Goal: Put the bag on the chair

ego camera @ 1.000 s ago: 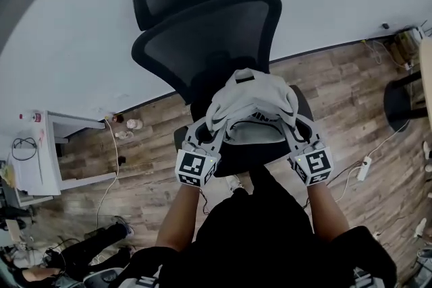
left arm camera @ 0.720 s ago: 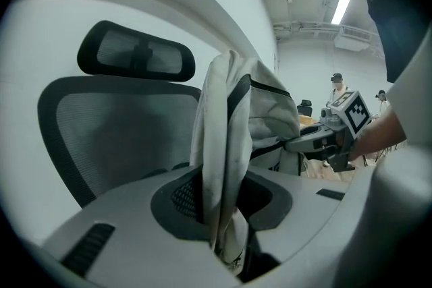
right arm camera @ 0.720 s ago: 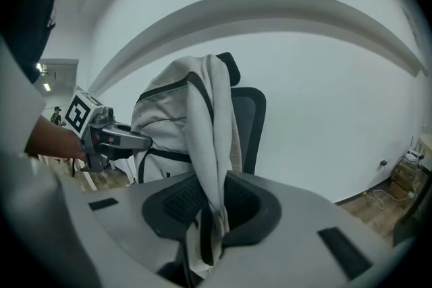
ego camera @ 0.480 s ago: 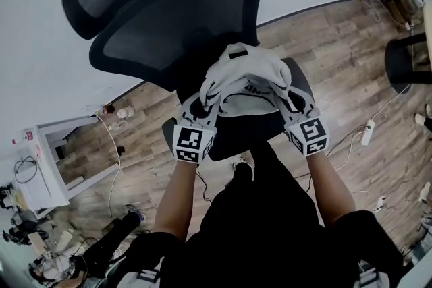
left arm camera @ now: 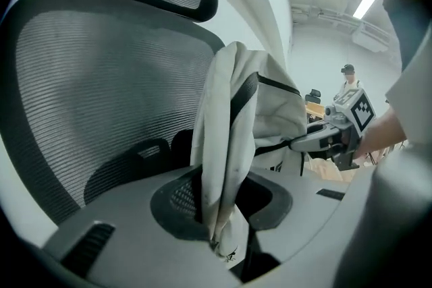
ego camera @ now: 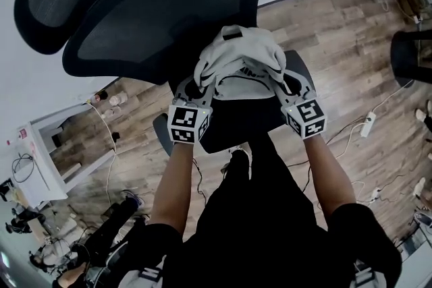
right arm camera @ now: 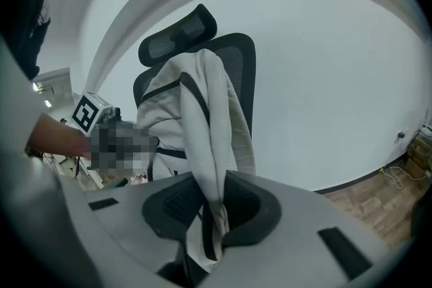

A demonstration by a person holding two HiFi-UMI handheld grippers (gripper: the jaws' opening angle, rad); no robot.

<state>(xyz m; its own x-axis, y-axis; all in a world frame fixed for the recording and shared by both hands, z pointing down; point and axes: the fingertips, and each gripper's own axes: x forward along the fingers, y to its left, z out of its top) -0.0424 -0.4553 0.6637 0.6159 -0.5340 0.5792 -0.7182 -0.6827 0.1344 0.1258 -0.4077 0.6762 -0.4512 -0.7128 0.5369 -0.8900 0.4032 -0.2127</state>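
Two grippers, both pinching the bag (ego camera: pixel 239 59): our left gripper (ego camera: pixel 194 90) has a fold of its left edge clamped between the fingers (left arm camera: pixel 177 202), right gripper (ego camera: pixel 283 82) the same on the right edge. Bag hangs between them over the chair (ego camera: pixel 229 114) seat, before the mesh backrest (ego camera: pixel 155 23); we can't tell if it touches.

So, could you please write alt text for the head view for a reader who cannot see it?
Seen from above, a person holds a white bag between the left gripper and right gripper, each shut on its fabric, over a black mesh office chair, with wood floor around it.
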